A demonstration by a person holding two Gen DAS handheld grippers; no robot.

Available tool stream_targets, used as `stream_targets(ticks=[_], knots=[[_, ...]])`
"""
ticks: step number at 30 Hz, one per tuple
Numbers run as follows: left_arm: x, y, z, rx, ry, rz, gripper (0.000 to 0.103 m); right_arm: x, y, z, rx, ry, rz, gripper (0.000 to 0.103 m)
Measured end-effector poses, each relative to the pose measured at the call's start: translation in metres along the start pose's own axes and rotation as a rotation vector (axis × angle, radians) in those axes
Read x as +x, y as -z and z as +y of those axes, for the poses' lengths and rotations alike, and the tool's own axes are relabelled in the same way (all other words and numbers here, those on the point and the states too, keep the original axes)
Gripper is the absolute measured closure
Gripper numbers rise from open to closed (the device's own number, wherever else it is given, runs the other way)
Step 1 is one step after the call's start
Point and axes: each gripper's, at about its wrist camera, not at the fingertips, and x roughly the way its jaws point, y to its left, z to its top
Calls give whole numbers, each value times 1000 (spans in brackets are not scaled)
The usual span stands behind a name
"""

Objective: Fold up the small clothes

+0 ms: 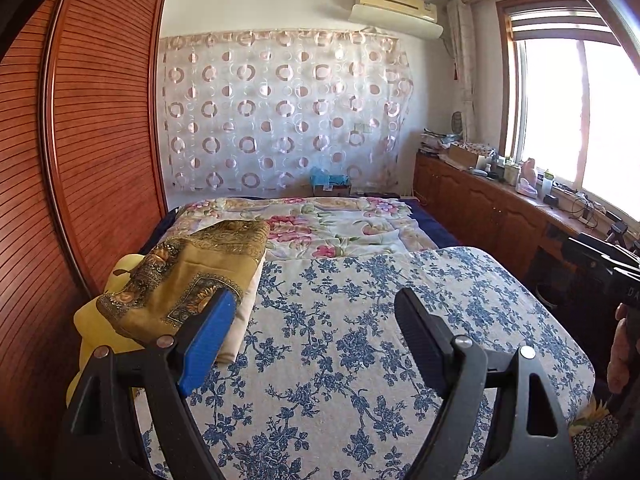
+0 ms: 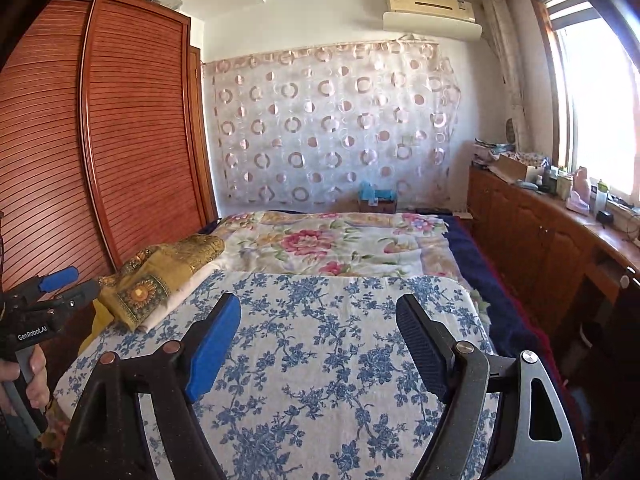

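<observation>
Both our tools, left tool (image 1: 316,312) and right tool (image 2: 320,316), gape wide and empty. The clothes pile (image 1: 188,280) lies far left (long axis running away from us), nearer our left tool.

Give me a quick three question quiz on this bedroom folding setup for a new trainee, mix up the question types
1. True or false: the left gripper is clamped on the gold patterned folded cloth.
2. Which side of the blue-and-white floral padded board holds the gold cloth pile? A) the wooden slatted wardrobe side B) the window side
3. Fill in: the right gripper hangs over the board with its jaws ____.

Key: 1 false; 2 A; 3 open
</observation>
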Motion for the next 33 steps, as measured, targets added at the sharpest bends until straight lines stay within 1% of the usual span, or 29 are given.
stream_targets(ticks=[2, 9, 16, 33], knots=[[0, 0, -1, 3, 0, 0, 20, 5, -1, 3, 0, 6, -5, 22], [-1, 0, -2, -5, -3, -4, 20, 14, 1, -7, 4, 13, -1, 22], [-7, -6, -3, -2, -7, -12, 20, 13, 1, -14, 9, 18, -7, 22], [-6, -3, -3, -2, -7, -14, 20, 17, 2, -23, 15, 10, -5, 22]])
